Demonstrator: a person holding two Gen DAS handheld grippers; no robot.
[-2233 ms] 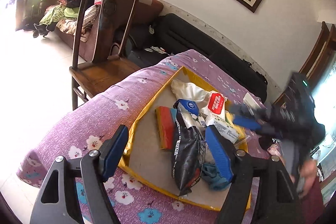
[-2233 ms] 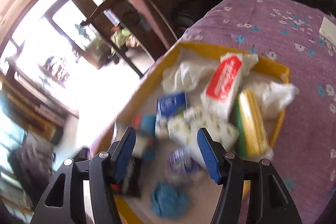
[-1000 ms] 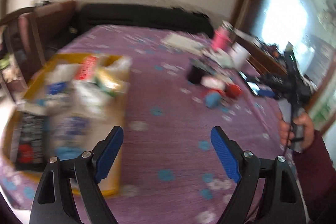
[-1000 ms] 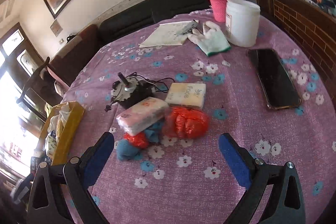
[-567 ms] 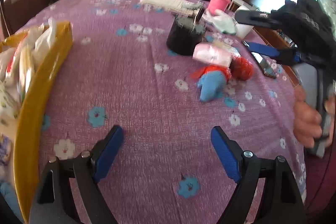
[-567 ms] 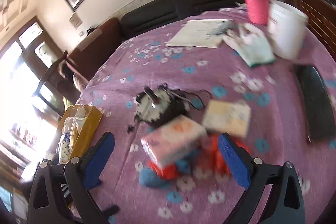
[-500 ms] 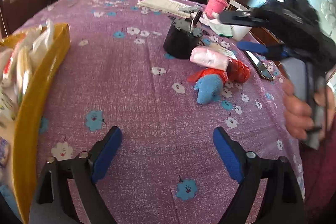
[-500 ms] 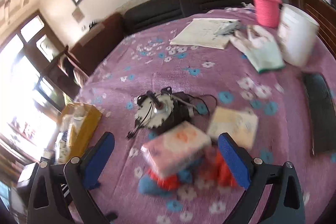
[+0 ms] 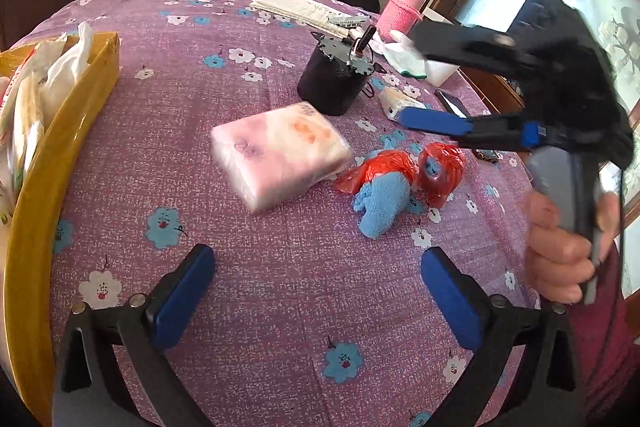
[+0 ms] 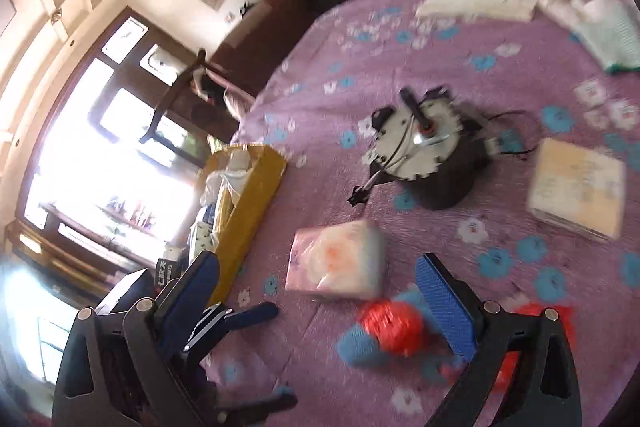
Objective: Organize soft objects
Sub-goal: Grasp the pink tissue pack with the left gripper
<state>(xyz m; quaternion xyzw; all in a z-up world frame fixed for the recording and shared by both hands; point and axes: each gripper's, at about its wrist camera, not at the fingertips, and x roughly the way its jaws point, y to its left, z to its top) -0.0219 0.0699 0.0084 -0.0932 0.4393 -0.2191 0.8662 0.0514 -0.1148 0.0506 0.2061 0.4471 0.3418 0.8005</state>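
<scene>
Left claw (image 9: 318, 301) just opened wide, empty, near pink tissue pack (image 9: 280, 155); right claw (image 10: 316, 297) seemingly open.

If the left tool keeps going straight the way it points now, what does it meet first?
Probably the pink tissue pack, which lies ahead between its open jaws, a little left of centre. The left tool is empty and bare purple tablecloth lies before the pack. Depth is hard to judge here.

Two black-framed grippers with blue ribbed pads and silver screws: left gripper (image 9: 316, 291), right gripper (image 10: 316, 291). Grey handle on the right one, gripped by a hand (image 9: 560, 259) above a maroon sleeve (image 9: 612, 323).
</scene>
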